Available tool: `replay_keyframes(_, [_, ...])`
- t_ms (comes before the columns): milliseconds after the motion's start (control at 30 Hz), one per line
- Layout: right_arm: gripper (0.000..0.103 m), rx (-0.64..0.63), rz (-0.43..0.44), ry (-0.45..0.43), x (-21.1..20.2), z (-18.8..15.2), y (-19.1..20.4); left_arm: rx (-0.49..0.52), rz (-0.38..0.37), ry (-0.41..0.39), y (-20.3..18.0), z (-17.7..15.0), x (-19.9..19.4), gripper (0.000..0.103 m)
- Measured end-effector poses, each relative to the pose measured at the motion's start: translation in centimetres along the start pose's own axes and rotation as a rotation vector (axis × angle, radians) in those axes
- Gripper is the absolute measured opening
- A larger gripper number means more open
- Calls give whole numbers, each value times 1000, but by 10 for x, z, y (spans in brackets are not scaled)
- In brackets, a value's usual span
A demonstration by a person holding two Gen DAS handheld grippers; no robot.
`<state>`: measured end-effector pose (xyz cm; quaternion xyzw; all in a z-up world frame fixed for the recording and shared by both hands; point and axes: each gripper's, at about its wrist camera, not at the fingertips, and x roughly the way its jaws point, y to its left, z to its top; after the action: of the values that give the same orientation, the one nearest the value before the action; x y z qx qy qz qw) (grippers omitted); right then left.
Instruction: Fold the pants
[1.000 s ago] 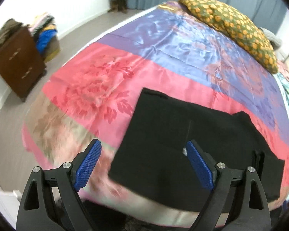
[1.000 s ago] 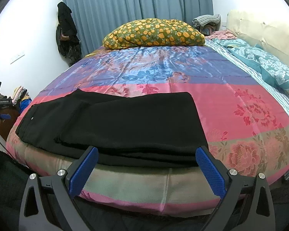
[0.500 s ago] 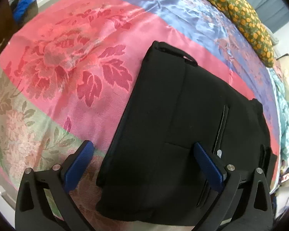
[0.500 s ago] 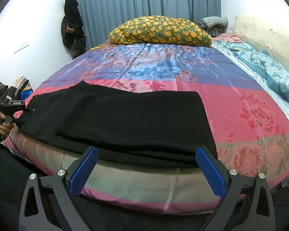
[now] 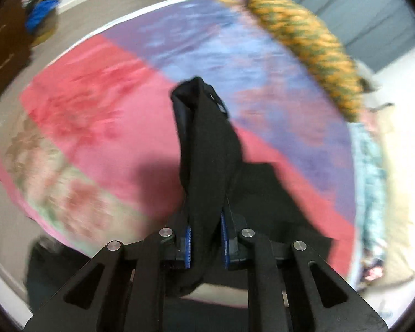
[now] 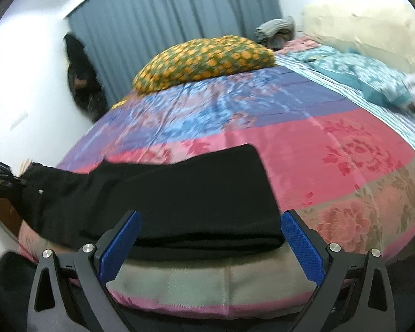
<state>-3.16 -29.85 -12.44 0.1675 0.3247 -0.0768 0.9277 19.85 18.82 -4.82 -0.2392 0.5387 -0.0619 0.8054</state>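
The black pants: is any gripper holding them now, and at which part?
The left gripper is closing on the black pants at their waistband end, bunched between its pads. The right gripper is open and holds nothing.

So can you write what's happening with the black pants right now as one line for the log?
left hand-held gripper: closing on bunched black fabric pants | right hand-held gripper: open, empty | shiny pink-and-purple bedspread: under pants

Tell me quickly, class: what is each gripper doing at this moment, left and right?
Left gripper: jaws closing on the black pants, cloth pinched between the blue pads.
Right gripper: open, holding nothing, facing the pants lying on the bed.
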Motion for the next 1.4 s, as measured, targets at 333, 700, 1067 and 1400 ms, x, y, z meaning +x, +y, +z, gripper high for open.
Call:
replay_keyframes(333, [101,136,-29,-119,-28,17,-44,370,-189,107,-264,-132,70,16])
replay_keyframes(700, [101,391,-125,-139,-42,5,-117,605,-84,108,-260,-208,114,38])
replay_keyframes(1067, [70,281,431,417,132,71,-94,560,253,-63,-138,-190,116,6])
replay_keyframes(1400, [25,214,496,690,185,73,-70,587,263,-65,-132,-189,125,3])
